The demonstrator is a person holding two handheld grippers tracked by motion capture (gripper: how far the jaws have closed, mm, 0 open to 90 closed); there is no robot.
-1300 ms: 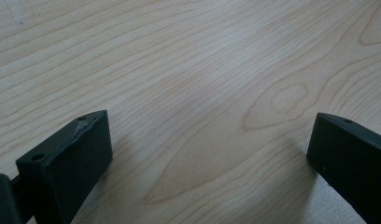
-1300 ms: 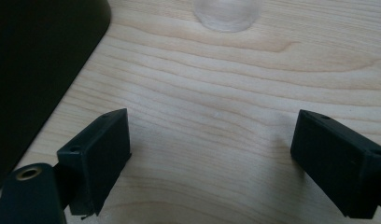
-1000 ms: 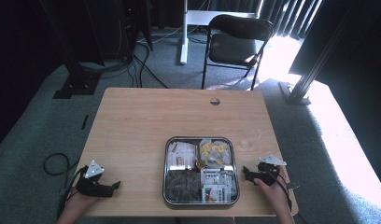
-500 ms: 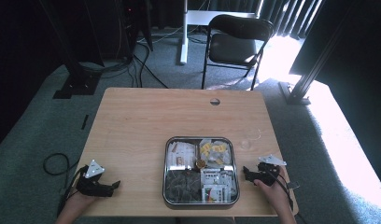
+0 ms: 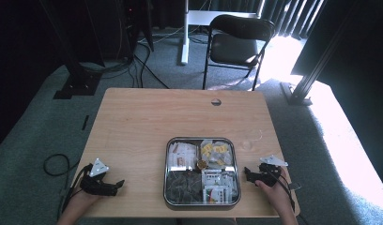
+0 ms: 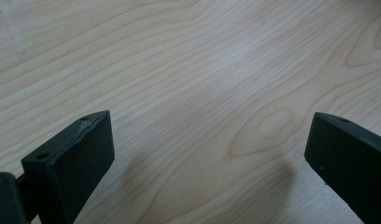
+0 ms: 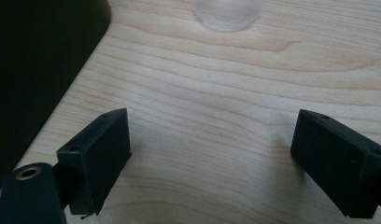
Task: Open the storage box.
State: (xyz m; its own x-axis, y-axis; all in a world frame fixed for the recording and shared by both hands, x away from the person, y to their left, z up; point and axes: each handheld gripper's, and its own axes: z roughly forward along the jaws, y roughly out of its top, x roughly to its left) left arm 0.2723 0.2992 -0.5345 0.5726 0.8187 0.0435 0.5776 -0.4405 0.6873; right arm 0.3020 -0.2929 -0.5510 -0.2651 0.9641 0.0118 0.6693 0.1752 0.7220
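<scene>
High view: a wooden table (image 5: 147,122) w/ a square metal tray (image 5: 202,202) near the front edge, centre-right, split into compartments of small packets. Left gripper (image 5: 115,186) rests on the table at front left, well apart from the tray, its long axis running left-right w/ the jaws pointing right toward the tray. Right gripper (image 5: 246,173) rests at front right, just beside the tray's right rim, long axis also left-right, jaws pointing left at the tray. A clear glass (image 5: 248,141) stands behind it, near the tray's far right corner. Vs. the frames a second ago, nothing has moved: both grippers, hands and tray lie as they did.

Left gripper view: the two black jaws stand wide apart, released, nothing between them but bare wood grain.

Right gripper view: jaws likewise spread, empty, wood between them. The tray's dark wall (image 7: 34,70) is at left; the glass's base (image 7: 226,14) is at the top edge.
</scene>
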